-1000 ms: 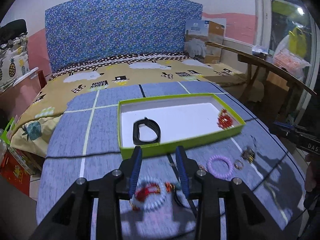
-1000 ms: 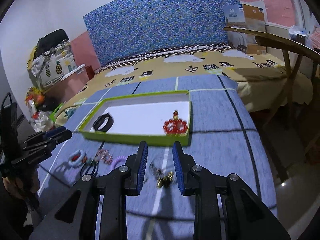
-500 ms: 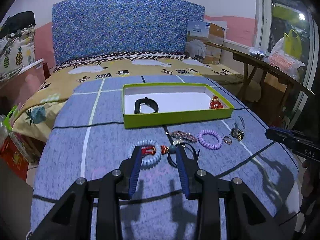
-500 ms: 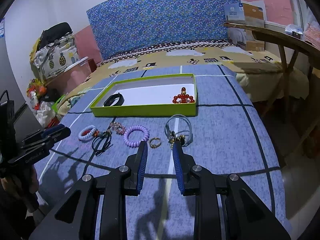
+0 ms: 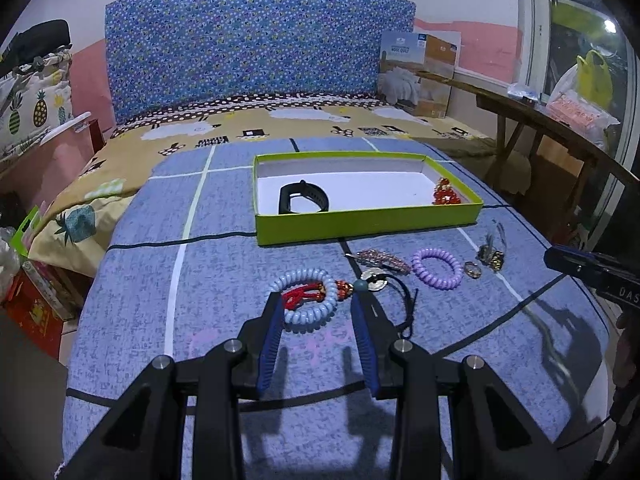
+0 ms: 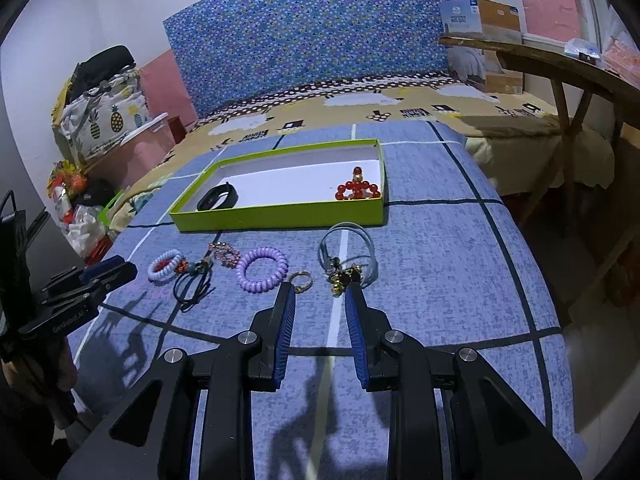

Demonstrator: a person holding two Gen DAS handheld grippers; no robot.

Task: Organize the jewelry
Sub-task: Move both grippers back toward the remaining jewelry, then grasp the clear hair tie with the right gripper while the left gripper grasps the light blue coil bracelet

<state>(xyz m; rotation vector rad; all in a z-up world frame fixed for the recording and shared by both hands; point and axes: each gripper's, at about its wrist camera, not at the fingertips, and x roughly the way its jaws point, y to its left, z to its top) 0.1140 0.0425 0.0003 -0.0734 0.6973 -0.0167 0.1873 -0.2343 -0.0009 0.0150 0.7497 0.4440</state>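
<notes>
A green tray (image 5: pixel 368 222) (image 6: pixel 280 218) on the blue cloth holds a black band (image 5: pixel 304 202) (image 6: pixel 218 198) and a red bead bracelet (image 5: pixel 446 196) (image 6: pixel 358 190). In front lie a pale blue coil tie (image 5: pixel 306 300) (image 6: pixel 165 266), a black cord necklace (image 5: pixel 394 292) (image 6: pixel 194 282), a beaded clip (image 5: pixel 380 258) (image 6: pixel 224 254), a purple coil tie (image 5: pixel 437 268) (image 6: pixel 262 269), a ring (image 5: pixel 472 270) (image 6: pixel 301 280) and a grey cord with gold charms (image 5: pixel 490 254) (image 6: pixel 348 258). My left gripper (image 5: pixel 316 300) is open just before the pale blue tie. My right gripper (image 6: pixel 319 290) is open between ring and charms.
A bed with a yellow patterned sheet (image 5: pixel 240 136) and blue headboard (image 5: pixel 256 48) lies behind. A wooden table (image 5: pixel 540 120) stands at the right. Bags and boxes (image 5: pixel 32 280) sit on the floor at the left.
Both grippers have drawn back from the tray and risen; the loose jewelry now lies in front of the fingertips. Both stay open and empty.
</notes>
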